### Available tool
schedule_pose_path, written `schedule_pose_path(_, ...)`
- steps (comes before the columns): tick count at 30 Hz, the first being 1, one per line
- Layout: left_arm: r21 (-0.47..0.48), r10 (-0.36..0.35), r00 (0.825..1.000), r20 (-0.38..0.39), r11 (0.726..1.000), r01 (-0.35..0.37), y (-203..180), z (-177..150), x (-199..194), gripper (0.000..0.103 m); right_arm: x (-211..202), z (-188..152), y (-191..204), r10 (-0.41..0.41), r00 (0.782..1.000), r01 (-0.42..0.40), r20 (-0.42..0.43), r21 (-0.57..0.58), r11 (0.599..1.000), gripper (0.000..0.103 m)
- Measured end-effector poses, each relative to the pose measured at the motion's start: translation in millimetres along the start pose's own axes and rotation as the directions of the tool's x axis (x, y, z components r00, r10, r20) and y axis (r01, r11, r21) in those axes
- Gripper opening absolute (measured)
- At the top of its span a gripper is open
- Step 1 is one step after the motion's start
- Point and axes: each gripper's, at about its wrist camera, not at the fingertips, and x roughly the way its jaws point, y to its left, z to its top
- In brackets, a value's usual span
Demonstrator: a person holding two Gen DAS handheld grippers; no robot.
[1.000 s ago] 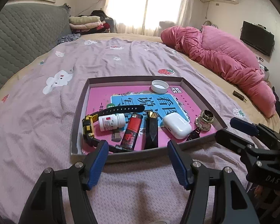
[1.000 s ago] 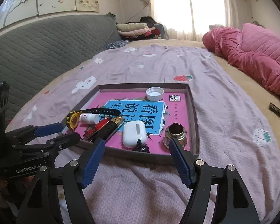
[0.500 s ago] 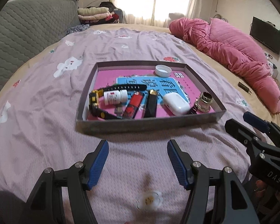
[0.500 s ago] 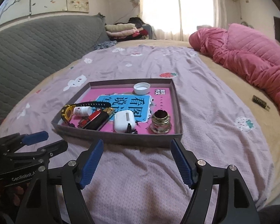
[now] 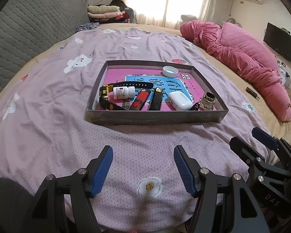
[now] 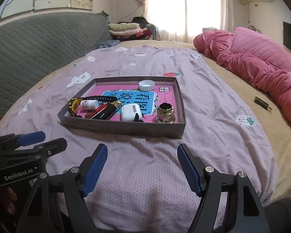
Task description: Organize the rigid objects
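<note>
Pink-lined tray [image 5: 157, 117] sits on the bedspread [image 5: 48, 136], well ahead of both grippers, with the small things in a row along its near wall: watch [image 5: 106, 97], pill bottle [image 5: 124, 92], lighter [image 5: 140, 101], black stick [image 5: 157, 101], earbud case [image 5: 180, 100] and brass fitting [image 5: 208, 102]. A white cap [image 5: 170, 71] lies apart by the far wall. Left gripper [image 5: 143, 167] and right gripper [image 6: 142, 165] both stand wide and empty over bare cloth. Judging by that, sorting looks nearly done; any next pick should come from above, clear of neighbours. A small dark piece beside the case is hard to identify, and the tray wall hides the things' near bases.
</note>
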Motion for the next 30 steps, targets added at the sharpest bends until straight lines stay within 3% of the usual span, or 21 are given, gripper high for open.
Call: schedule_pose_path(30,0.012,0.029,0.999,-0.042,1.0,-0.028,-0.8,-11.5,2.6,0.065,5.3,-7.6,7.4,0.023,0.999,-0.024,-0.036,-0.003,1.0,0.076)
